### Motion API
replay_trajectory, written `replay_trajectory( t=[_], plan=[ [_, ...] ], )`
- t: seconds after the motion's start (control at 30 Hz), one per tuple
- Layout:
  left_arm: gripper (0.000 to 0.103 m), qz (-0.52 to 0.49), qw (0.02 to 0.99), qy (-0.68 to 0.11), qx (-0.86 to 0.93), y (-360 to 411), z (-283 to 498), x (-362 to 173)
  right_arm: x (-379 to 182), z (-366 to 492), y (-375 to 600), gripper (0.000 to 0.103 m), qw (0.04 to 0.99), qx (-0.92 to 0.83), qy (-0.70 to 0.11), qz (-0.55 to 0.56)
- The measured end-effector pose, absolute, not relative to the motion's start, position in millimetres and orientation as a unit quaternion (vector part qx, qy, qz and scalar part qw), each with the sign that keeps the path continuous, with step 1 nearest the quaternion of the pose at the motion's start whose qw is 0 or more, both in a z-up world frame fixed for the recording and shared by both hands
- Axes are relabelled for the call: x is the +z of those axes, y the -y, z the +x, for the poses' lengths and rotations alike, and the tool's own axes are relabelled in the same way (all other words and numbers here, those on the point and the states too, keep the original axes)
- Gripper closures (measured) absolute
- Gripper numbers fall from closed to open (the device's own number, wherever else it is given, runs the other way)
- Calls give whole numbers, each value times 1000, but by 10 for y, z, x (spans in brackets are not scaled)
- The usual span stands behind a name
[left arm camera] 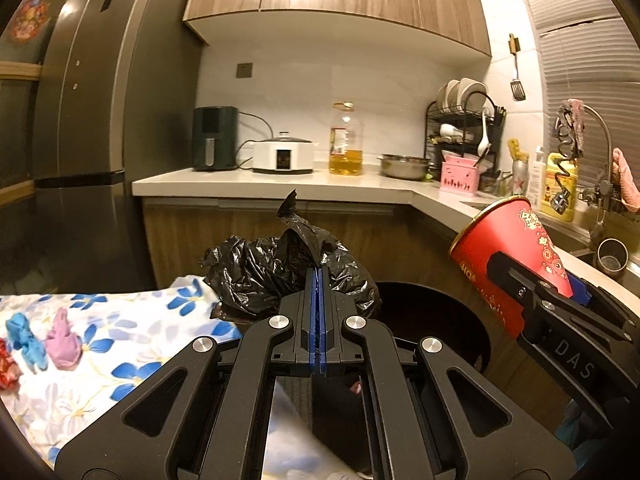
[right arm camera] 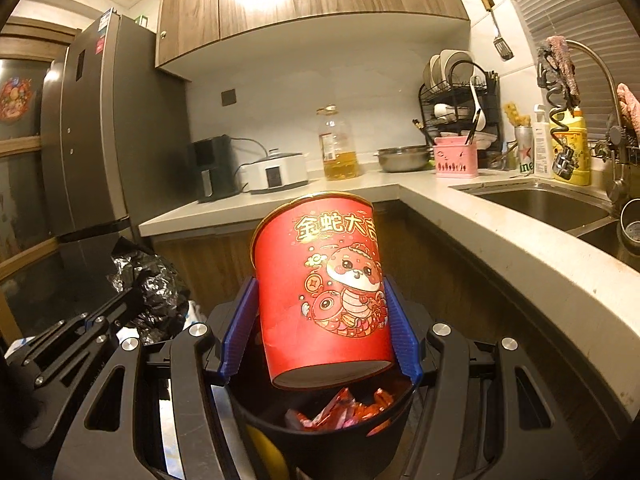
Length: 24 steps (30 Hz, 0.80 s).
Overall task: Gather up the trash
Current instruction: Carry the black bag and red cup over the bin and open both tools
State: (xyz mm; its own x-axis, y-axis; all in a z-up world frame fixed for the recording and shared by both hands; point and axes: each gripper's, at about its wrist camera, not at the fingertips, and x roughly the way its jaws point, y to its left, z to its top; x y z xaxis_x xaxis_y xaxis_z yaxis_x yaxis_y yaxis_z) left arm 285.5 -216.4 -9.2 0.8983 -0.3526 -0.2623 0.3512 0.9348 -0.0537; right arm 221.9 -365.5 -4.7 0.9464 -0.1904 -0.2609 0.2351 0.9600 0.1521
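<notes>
Left gripper [left arm camera: 319,280]: jaws fully closed, the two blue pads pressed flat against each other along their whole length, with a fold of the black bag [left arm camera: 280,276] pinched at their tips. The black linkage arms fold inward symmetrically behind the pads. The tool points forward and slightly downward.

Right gripper [right arm camera: 320,316]: jaws held apart at a moderate width, each blue ribbed pad bearing on one side of the red paper cup [right arm camera: 320,288], which stands tilted between them. In the left wrist view this gripper enters from the right edge, angled up and to the left.
</notes>
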Motion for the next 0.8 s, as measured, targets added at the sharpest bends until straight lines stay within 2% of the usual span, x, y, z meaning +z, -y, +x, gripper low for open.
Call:
replay_trajectory(
  t=[0.8],
  plan=[
    [103, 4, 963, -121, -242, 2535, 3039, -177, -61, 2351, 3880, 42, 981, -120, -119, 96]
  ],
)
